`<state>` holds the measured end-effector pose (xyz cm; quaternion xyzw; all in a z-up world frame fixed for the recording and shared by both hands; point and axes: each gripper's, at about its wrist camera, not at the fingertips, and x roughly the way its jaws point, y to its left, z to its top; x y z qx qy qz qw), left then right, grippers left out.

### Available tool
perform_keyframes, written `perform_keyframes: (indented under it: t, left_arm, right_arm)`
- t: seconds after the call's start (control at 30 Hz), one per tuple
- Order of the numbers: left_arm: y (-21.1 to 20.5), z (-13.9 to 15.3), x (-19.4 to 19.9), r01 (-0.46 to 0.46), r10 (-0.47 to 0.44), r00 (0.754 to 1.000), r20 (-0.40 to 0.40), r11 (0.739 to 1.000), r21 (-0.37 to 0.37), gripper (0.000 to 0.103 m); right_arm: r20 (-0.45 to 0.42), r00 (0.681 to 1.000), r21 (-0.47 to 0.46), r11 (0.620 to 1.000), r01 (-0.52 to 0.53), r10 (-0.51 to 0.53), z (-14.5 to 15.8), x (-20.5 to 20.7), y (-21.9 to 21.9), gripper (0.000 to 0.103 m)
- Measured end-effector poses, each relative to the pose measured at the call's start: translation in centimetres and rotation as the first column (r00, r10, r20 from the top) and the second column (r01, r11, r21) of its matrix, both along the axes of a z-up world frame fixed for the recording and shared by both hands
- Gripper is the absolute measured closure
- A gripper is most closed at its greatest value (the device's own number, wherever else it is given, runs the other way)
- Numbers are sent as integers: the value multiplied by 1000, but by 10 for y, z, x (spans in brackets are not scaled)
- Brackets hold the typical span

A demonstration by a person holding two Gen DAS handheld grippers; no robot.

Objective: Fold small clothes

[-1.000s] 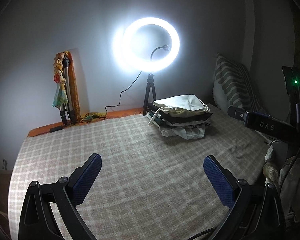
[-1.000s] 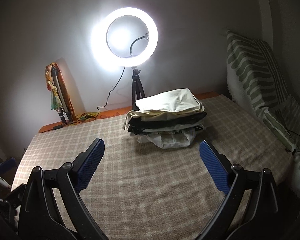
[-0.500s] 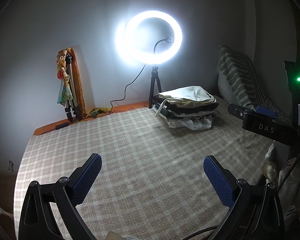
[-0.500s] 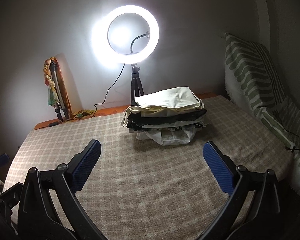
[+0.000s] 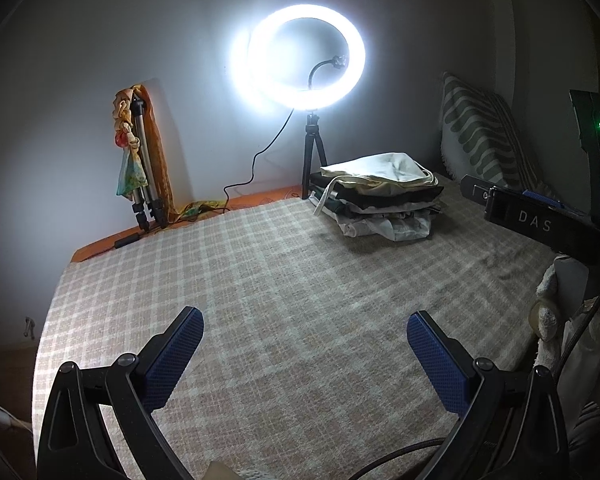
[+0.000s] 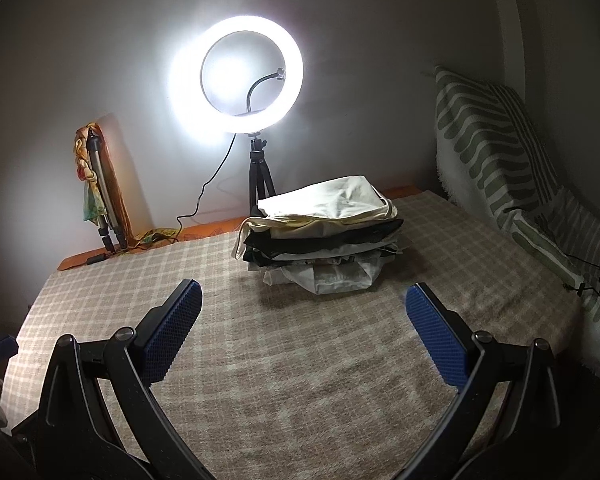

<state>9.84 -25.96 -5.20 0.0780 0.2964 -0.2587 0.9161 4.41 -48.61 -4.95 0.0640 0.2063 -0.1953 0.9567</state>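
Observation:
A stack of folded clothes (image 5: 380, 196) (image 6: 324, 232), cream on top with dark and white layers below, sits at the far side of the checked bedspread (image 5: 292, 300) (image 6: 300, 360). My left gripper (image 5: 305, 322) hovers open above bare bedspread, well short of the stack. My right gripper (image 6: 303, 294) is open too, just in front of the stack, nothing between its blue pads (image 6: 432, 336). In the left wrist view the right gripper's black body (image 5: 536, 220) shows at the right edge.
A lit ring light on a small tripod (image 5: 306, 56) (image 6: 240, 76) stands behind the stack by the wall. A folded tripod with a cloth (image 5: 140, 160) (image 6: 100, 192) leans at back left. A green-striped pillow (image 5: 480, 136) (image 6: 496, 152) rests on the right.
Both views shifted slightly: the left gripper has drawn back and turned a little, the right gripper has tilted so the stack sits closer and more centred. Both stay open.

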Motion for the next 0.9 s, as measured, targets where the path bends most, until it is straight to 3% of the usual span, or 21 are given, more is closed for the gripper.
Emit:
perform_keyframes:
  t: [0.9]
  left_arm:
    - [1,-1,1,-4,4,1000,-5,1000,9,1]
  right_arm:
    - [-6,999,-5,999,-32,32,-3,6,5,0]
